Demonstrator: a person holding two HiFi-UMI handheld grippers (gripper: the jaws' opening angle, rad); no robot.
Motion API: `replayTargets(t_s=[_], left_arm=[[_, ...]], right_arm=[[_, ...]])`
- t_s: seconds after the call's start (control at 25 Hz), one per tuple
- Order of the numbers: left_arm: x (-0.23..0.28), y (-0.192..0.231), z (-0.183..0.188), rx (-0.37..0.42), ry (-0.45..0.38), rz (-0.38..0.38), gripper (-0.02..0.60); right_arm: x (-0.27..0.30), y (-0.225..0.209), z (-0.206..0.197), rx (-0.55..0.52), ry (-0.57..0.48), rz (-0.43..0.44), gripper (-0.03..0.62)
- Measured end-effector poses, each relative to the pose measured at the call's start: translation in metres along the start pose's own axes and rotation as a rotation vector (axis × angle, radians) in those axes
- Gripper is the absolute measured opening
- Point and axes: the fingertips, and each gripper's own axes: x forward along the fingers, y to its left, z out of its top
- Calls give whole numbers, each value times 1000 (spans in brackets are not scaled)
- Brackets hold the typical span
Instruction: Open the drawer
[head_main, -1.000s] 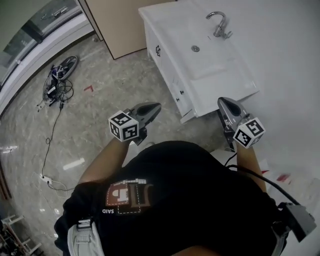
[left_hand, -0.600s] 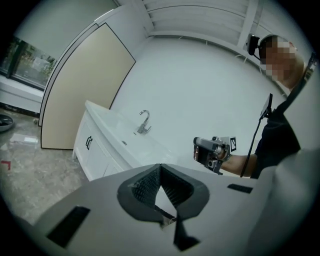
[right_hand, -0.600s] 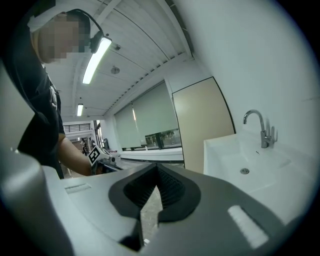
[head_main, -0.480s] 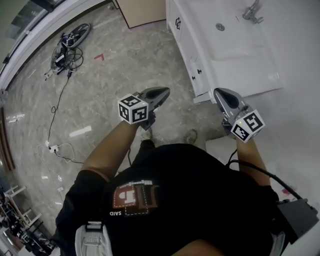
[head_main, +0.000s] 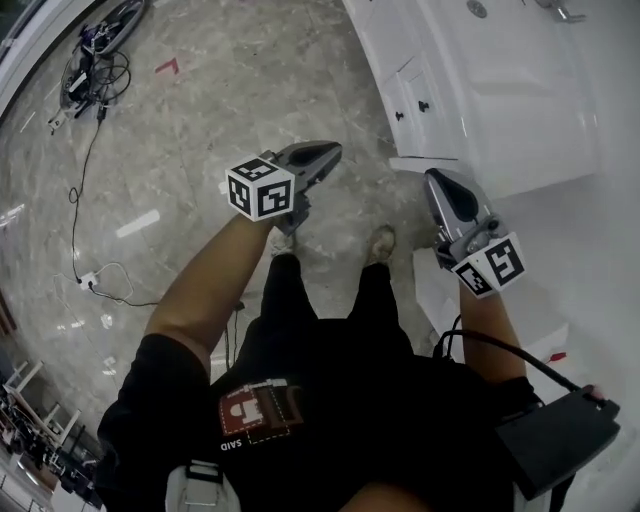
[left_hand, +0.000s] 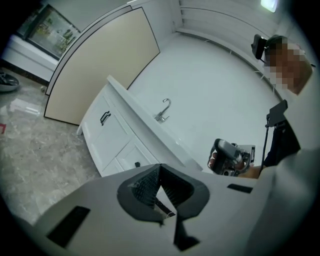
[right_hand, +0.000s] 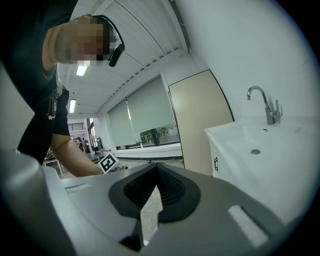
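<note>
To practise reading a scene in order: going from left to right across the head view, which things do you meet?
A tangle of cables → left gripper → shoe → right gripper → black box.

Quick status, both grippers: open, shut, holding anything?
Left gripper: closed, jaws together, holding nothing.
Right gripper: closed, jaws together, holding nothing.

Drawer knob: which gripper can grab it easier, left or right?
Probably left. The left gripper points at the cabinet front, the drawer knob just above its shut fingers. The right gripper looks along the sink top instead.
</note>
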Motion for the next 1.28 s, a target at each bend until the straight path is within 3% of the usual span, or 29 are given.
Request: replayTargets(t_s=[0.32, 0.64, 0.92, 1.28], left_arm=[[39, 92, -45, -58, 33, -28, 0], [139, 156, -69, -98, 54, -101, 18], [228, 168, -81, -125, 117, -205, 98], [311, 145, -84, -217, 147, -315, 214]], right_arm=[[46, -5, -90, 0, 14, 8, -2], [39, -64, -210, 49, 47, -56, -2], [22, -104, -271, 100, 65, -116, 0], [-7, -118, -292, 130, 82, -154, 0]])
